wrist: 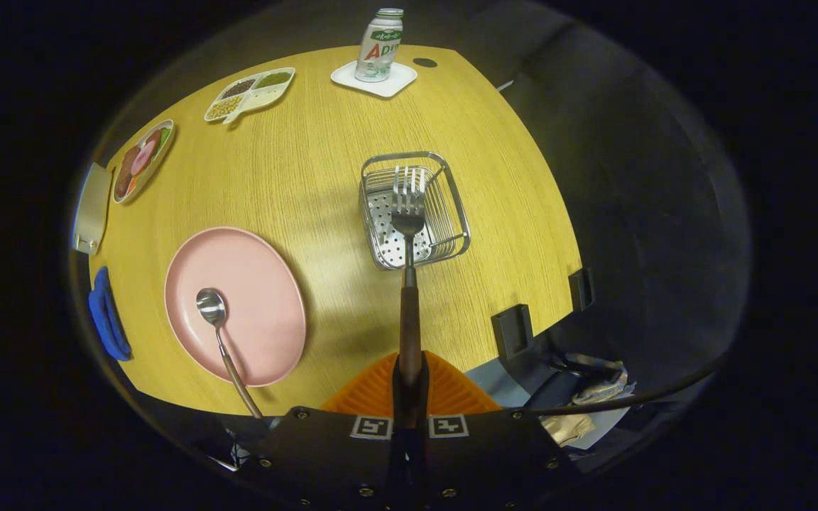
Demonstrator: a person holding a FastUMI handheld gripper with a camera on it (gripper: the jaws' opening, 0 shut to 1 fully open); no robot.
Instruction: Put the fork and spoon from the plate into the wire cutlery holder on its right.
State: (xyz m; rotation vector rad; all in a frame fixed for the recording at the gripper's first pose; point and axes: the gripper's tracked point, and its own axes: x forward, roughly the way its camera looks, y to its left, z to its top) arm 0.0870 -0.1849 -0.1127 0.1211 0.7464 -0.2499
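Note:
My gripper (410, 383) is shut on the brown handle of a fork (409, 284), held high above the wooden table (309, 177). The fork points forward, and its steel tines hang over the open top of the wire cutlery holder (451, 206), which stands just ahead of my fingers. To the left of the holder lies a round pink plate (253, 277). A spoon (221, 333) rests on it, bowl on the plate and brown handle sticking out over the plate's near rim.
A bottle (380, 44) stands on a white coaster (373, 79) at the table's far side. A divided white dish (251, 94) and a plate of food (142, 160) lie far left. A blue object (107, 316) sits at the left edge. Two dark clamps (513, 330) grip the near right edge.

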